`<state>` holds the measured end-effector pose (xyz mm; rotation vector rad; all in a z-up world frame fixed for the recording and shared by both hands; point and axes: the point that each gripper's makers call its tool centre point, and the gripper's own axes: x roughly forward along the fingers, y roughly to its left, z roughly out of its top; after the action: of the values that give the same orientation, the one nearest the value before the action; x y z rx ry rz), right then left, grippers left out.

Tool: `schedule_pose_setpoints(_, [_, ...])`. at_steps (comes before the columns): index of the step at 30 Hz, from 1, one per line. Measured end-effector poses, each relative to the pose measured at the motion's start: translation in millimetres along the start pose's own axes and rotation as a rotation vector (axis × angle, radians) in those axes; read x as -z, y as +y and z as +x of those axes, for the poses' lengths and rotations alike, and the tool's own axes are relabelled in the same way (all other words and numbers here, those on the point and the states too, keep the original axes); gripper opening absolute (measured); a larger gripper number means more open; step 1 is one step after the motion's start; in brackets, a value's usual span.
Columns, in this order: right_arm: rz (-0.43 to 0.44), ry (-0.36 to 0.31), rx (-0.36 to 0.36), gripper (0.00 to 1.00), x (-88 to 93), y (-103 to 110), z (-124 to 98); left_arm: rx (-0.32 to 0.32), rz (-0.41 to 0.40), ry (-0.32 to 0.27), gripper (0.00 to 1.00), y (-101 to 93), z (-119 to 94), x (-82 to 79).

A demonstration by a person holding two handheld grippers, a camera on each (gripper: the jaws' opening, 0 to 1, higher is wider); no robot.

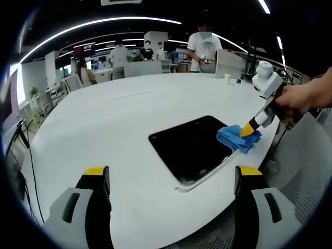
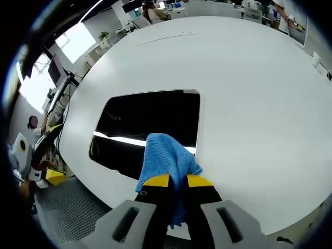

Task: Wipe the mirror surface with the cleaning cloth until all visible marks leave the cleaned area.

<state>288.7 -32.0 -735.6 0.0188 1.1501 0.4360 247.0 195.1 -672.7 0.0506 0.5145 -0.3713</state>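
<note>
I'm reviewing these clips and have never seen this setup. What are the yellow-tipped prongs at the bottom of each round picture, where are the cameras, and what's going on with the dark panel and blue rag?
No robot here: a person holds a hand-operated gripper in each hand, and a fisheye camera rides on each, looking along its jaws. The prongs are those jaws. In the left gripper view, the left gripper is open and holds nothing, above the white table. The right gripper, held by the person's hand, enters from the right. In the right gripper view, that gripper is shut on the blue cleaning cloth, which rests on the edge of the mirror, a dark rectangular panel lying flat near the table's edge.
</note>
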Motion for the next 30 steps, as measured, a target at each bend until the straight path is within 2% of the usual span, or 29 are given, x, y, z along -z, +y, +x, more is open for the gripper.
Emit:
schedule_pose_setpoints(9, [-0.005, 0.006, 0.001, 0.04, -3.4, 0.4, 0.8, 0.006, -0.005, 0.003, 0.99, -1.0, 0.1, 0.3])
schedule_pose_setpoints(30, [-0.025, -0.026, 0.033, 0.04, -36.3, -7.5, 15.3, 0.005, -0.019, 0.001, 0.99, -0.1, 0.7, 1.0])
